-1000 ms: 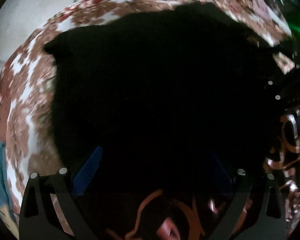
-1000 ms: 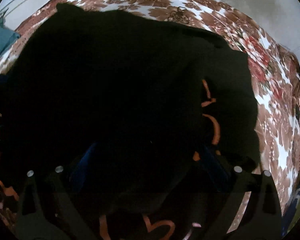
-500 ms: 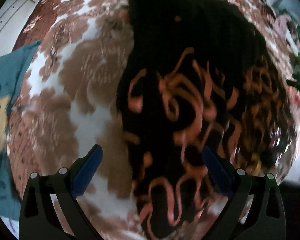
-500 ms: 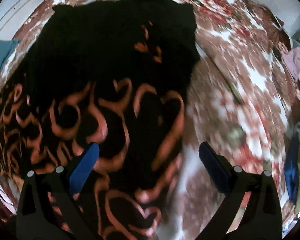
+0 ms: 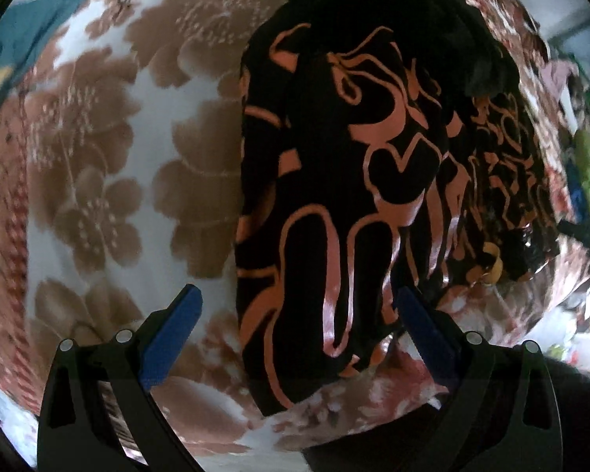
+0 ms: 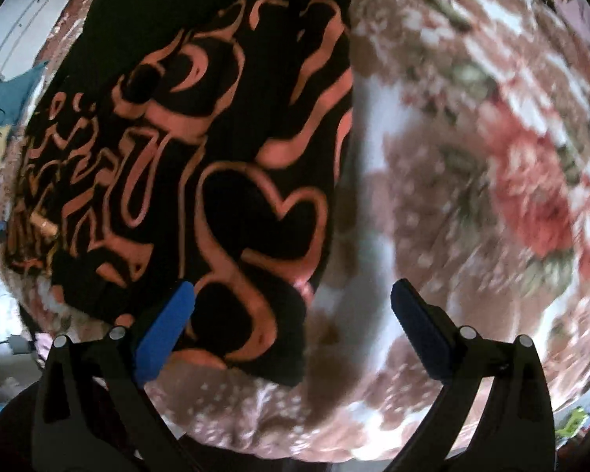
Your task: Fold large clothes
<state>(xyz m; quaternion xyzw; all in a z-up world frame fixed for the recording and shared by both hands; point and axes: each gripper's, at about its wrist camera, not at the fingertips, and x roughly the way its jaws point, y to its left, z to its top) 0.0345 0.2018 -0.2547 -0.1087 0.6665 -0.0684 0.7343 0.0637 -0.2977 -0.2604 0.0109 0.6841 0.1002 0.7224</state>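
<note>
A black garment with orange swirl and heart print (image 5: 354, 181) lies folded on the floral bedspread (image 5: 110, 165). In the left wrist view my left gripper (image 5: 295, 306) hangs open over the garment's near left edge, nothing between its blue pads. The same garment (image 6: 200, 149) fills the left half of the right wrist view. My right gripper (image 6: 291, 303) stands open above its near right corner, its left pad (image 6: 165, 326) over the cloth and its right pad over the bedspread (image 6: 472, 181).
A teal garment (image 5: 31, 43) lies at the far left of the bed, also seen as teal cloth (image 6: 8, 94) in the right wrist view. Piled clothes (image 5: 586, 165) lie at the far right. The bed's front edge runs just below both grippers.
Both grippers have pulled back toward the bed's front edge. One second ago plain black cloth filled both views; now the printed side lies folded on the bedspread and both grippers are free of it.
</note>
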